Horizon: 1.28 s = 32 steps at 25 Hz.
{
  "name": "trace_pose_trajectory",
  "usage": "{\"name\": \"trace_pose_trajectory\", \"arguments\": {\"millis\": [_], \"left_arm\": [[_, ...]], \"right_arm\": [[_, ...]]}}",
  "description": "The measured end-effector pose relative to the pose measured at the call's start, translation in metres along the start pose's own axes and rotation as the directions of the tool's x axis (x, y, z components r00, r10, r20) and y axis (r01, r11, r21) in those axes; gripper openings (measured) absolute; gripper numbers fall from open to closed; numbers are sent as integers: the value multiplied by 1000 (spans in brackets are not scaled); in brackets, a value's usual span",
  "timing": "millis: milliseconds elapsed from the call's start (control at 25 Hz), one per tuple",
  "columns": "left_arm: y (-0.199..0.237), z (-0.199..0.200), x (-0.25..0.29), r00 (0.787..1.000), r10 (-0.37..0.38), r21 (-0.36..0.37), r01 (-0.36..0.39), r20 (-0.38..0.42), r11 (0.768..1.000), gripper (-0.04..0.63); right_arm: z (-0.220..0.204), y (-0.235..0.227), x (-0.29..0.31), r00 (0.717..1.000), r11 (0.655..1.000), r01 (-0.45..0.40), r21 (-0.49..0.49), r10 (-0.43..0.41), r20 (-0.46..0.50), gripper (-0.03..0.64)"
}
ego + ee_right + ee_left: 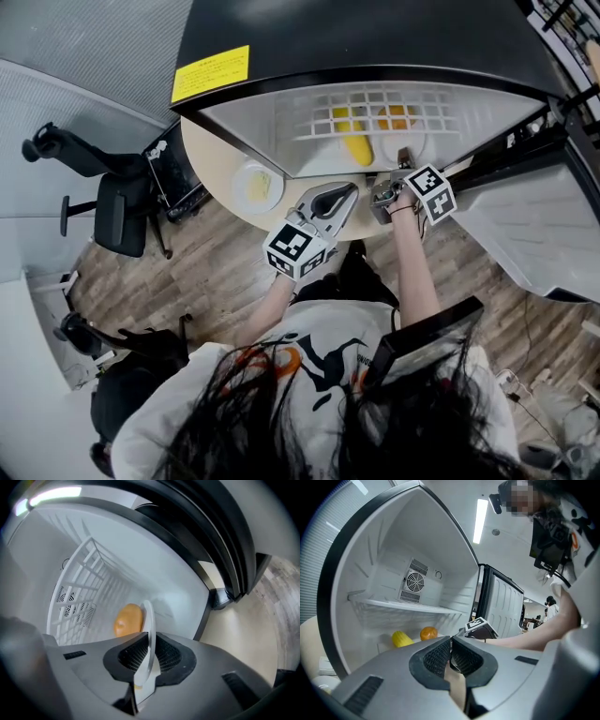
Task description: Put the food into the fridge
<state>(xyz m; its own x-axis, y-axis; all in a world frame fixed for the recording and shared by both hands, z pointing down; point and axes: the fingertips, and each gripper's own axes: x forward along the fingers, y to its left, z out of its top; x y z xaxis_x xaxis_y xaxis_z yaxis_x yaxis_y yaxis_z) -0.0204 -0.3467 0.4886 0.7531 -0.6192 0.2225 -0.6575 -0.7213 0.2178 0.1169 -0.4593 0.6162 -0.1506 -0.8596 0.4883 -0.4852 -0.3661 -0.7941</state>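
Note:
The fridge (375, 37) stands open, white inside, with a wire shelf (375, 108). Under the shelf lie a yellow food (352, 141) and an orange food (396, 118). My right gripper (151, 641) is shut on the rim of a white plate (149, 616), seen edge-on just inside the fridge; the orange food (127, 619) sits against the plate. My left gripper (451, 645) hangs in front of the opening, jaws shut with nothing held. It looks in at the yellow food (401, 638) and orange food (428, 633).
A round beige table (216, 159) stands beside the fridge and carries another white plate (258, 186) with pale food. The fridge door (534, 216) stands open at the right. Office chairs (112, 206) are on the wooden floor at the left.

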Motion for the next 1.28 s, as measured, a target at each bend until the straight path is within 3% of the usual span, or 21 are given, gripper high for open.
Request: {"name": "trace_pose_trajectory", "arguments": {"millis": [200, 280, 400, 560, 680, 1040, 1280], "left_arm": [[3, 1, -3, 1000, 4, 1, -4, -1, 1000, 11], [5, 1, -5, 1000, 9, 0, -9, 0, 1000, 11], [9, 2, -8, 1000, 18, 0, -18, 2, 1000, 11], [13, 4, -13, 1000, 30, 5, -30, 6, 1000, 11], [16, 5, -17, 999, 38, 8, -39, 7, 999, 11], [13, 10, -29, 999, 43, 18, -43, 21, 999, 11], [6, 16, -38, 998, 38, 31, -40, 43, 999, 11]], "right_arm": [[2, 3, 2, 1000, 990, 21, -139, -21, 2, 48], [2, 9, 1, 1000, 978, 27, -207, -26, 9, 94], [0, 15, 0, 998, 938, 66, -339, -63, 22, 184], [-2, 11, -5, 986, 868, 165, -468, -149, 70, 222], [-2, 5, -9, 976, 835, 218, -506, -198, 93, 244], [4, 23, -30, 982, 844, 185, -504, -139, 126, 242], [-2, 42, -58, 992, 857, 105, -504, -54, 115, 242]]}}
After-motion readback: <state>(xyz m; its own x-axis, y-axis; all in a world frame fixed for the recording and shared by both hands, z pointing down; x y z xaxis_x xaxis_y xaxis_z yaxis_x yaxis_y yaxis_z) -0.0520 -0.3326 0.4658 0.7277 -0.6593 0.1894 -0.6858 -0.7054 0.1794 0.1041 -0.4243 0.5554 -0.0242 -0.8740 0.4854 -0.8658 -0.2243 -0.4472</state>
